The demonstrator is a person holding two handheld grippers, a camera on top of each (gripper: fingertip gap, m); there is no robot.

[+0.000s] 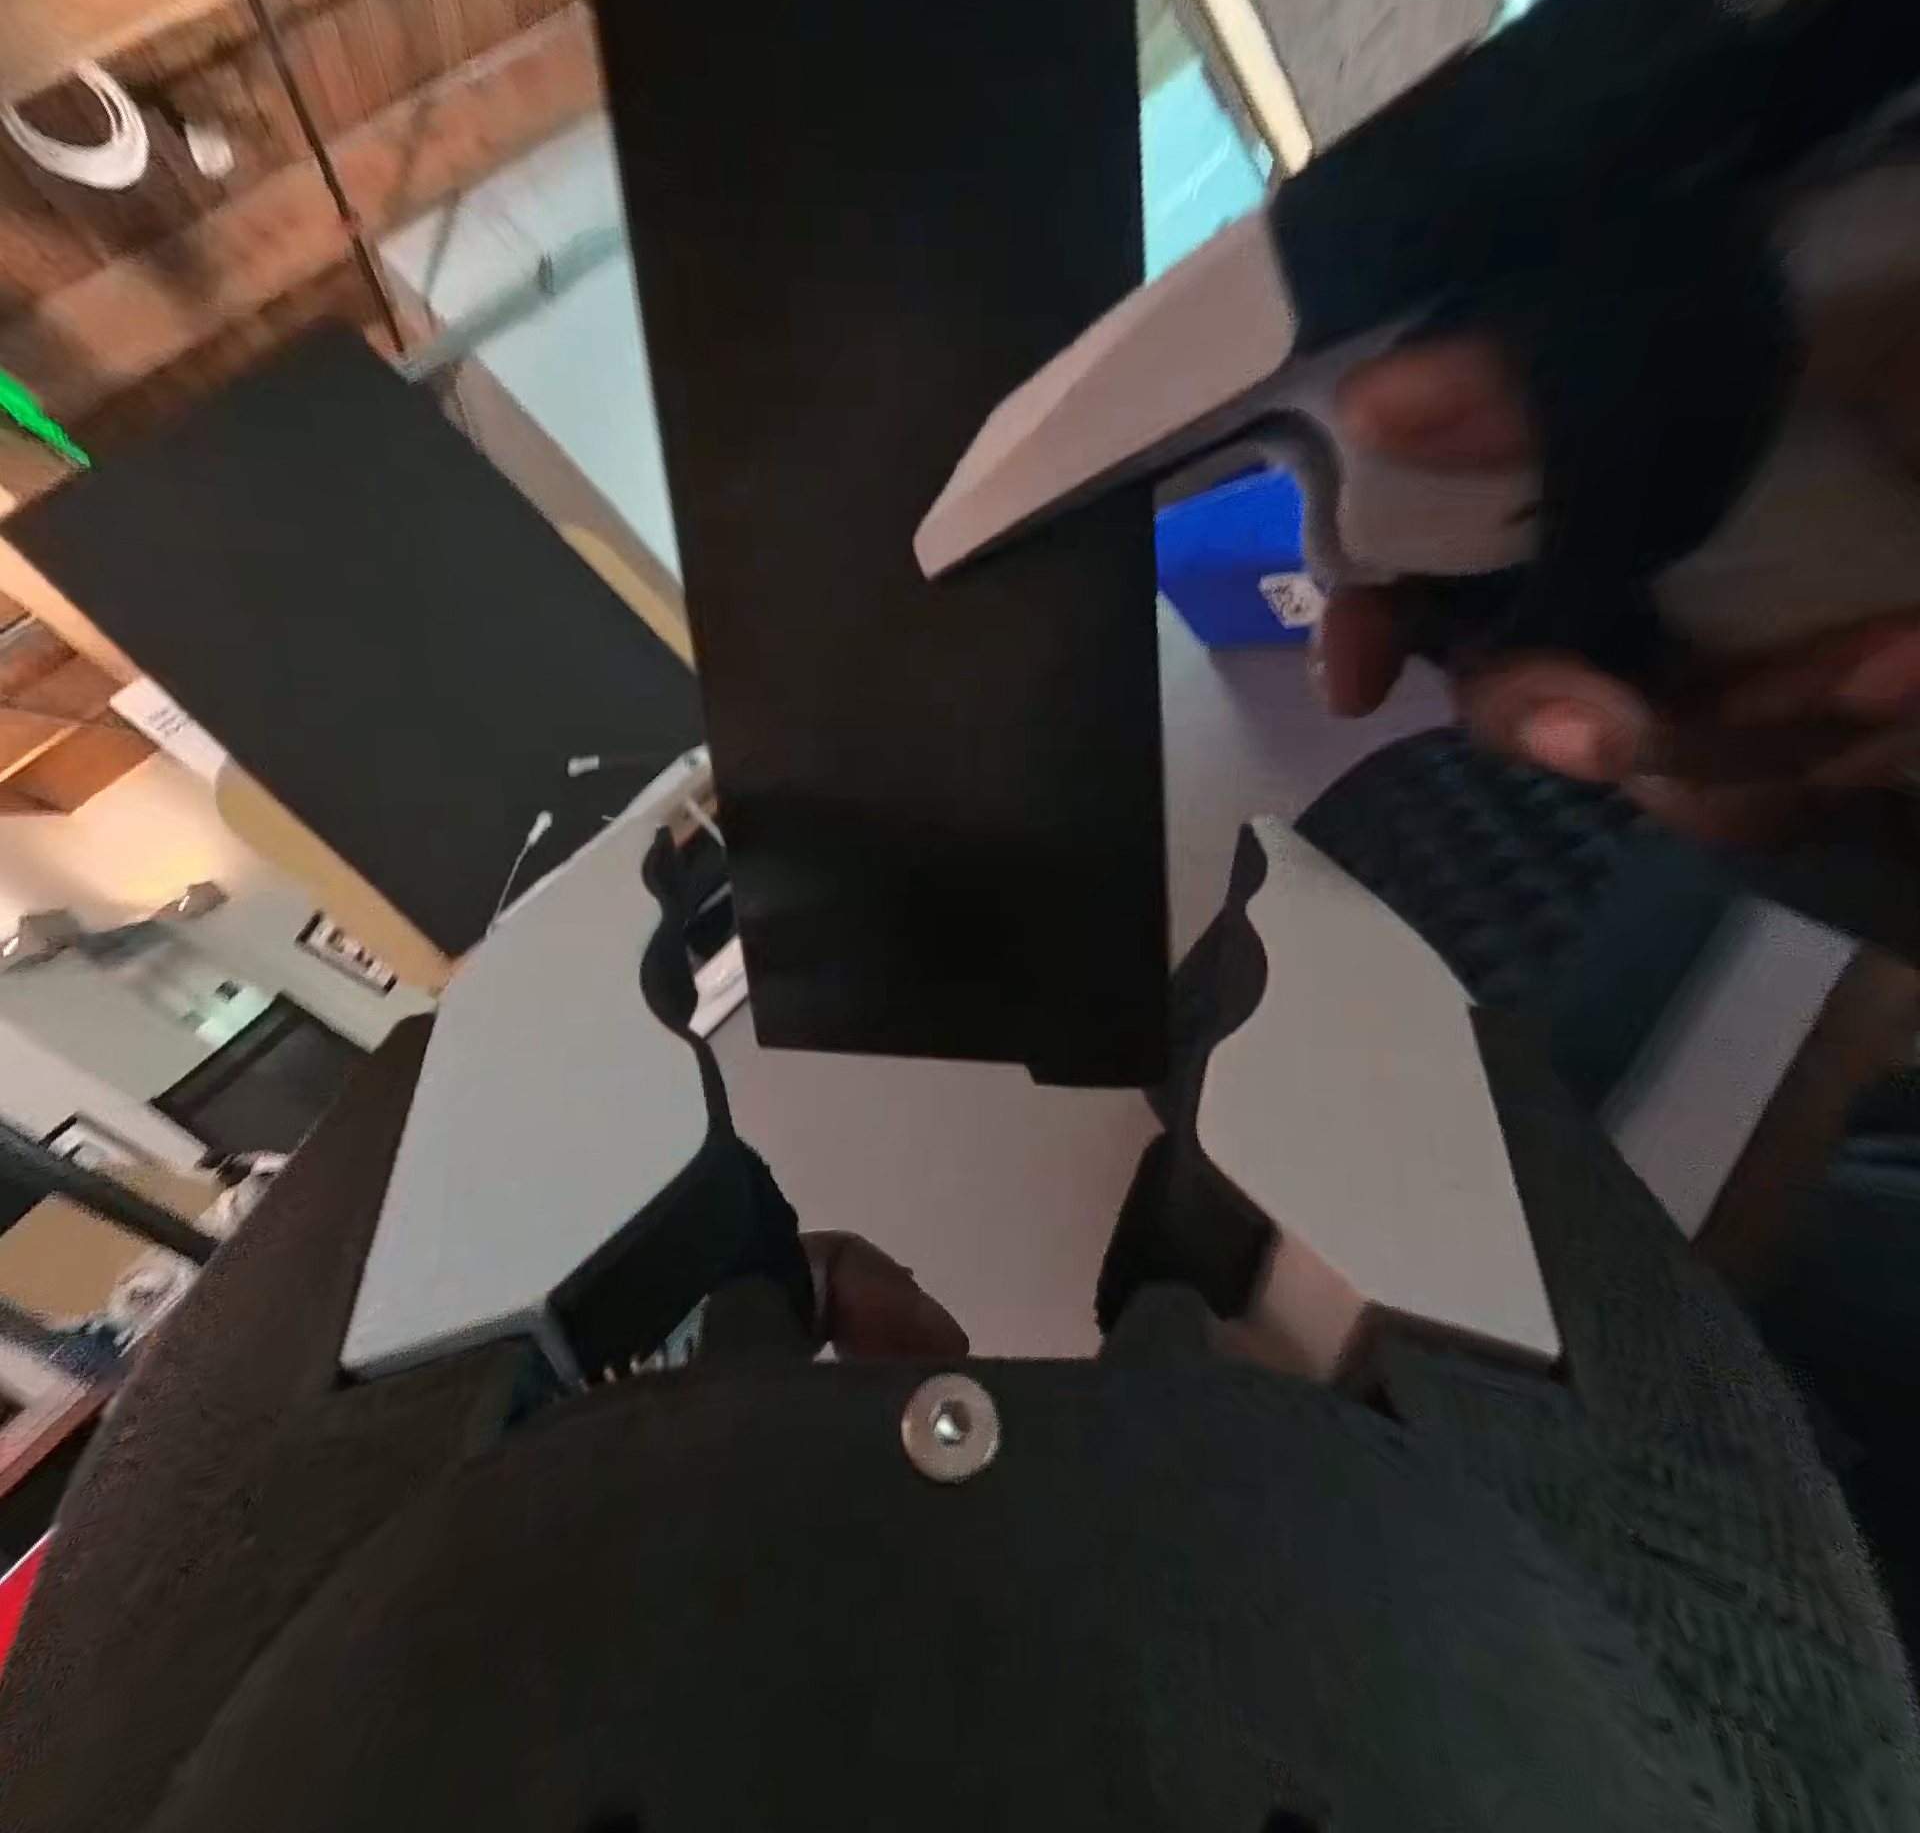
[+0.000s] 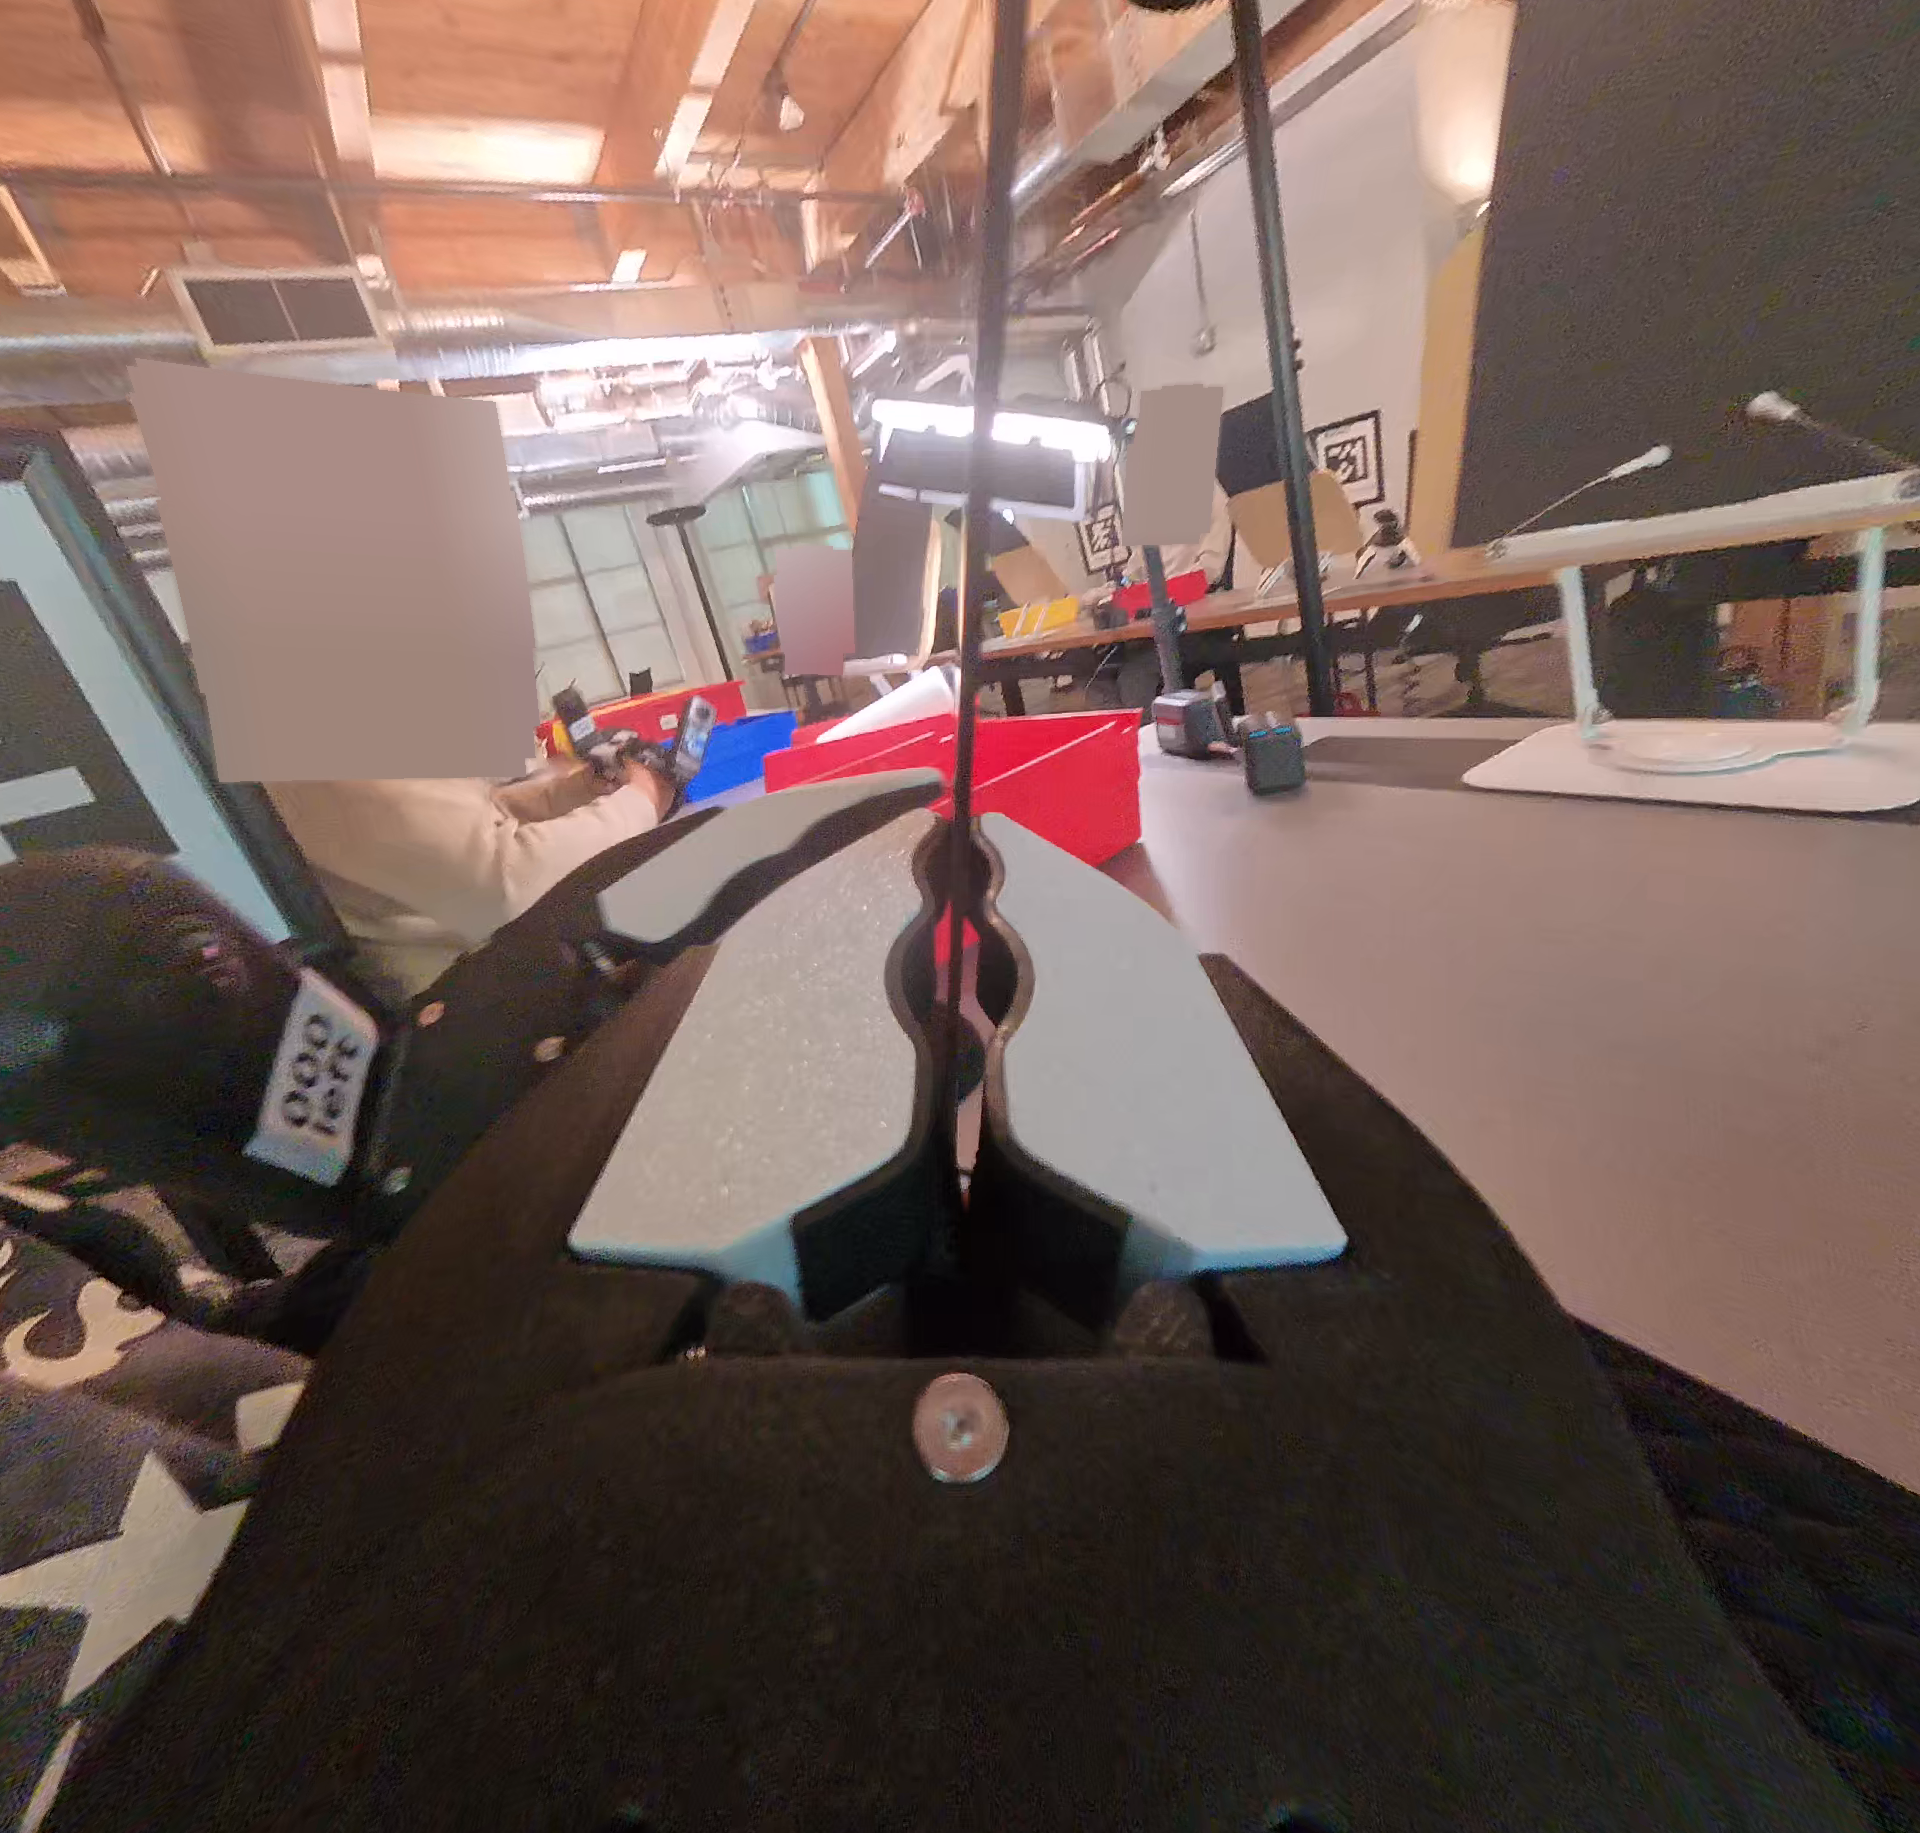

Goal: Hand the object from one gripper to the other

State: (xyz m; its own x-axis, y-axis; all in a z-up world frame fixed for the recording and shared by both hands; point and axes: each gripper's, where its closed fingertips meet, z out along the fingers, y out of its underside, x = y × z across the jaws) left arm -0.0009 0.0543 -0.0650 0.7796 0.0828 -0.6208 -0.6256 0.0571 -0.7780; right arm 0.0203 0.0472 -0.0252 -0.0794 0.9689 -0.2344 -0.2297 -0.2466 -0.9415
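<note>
While right gripper (image 2: 961,838) pinches thin black panel (image 1: 883,433) edge-on, upright, fingers clamped; left gripper (image 1: 951,910) spread wide, released, panel's lower end between its fingers, untouched; grey table (image 2: 1507,1004) beneath; red bin (image 2: 1039,775) behind; wood-beam ceiling (image 2: 499,69) overhead

Right gripper (image 2: 961,848): grey fingers (image 2: 790,1035) closed on a thin black sheet (image 2: 982,453), seen edge-on, rising straight up out of frame. Left gripper (image 2: 769,848) just beside, at left, its state unclear. Grey table (image 2: 1507,1004) to the right; red bin (image 2: 1049,775) behind the fingertips, blue bin (image 2: 743,739) farther left. Wooden ceiling (image 2: 499,48) above.
</note>
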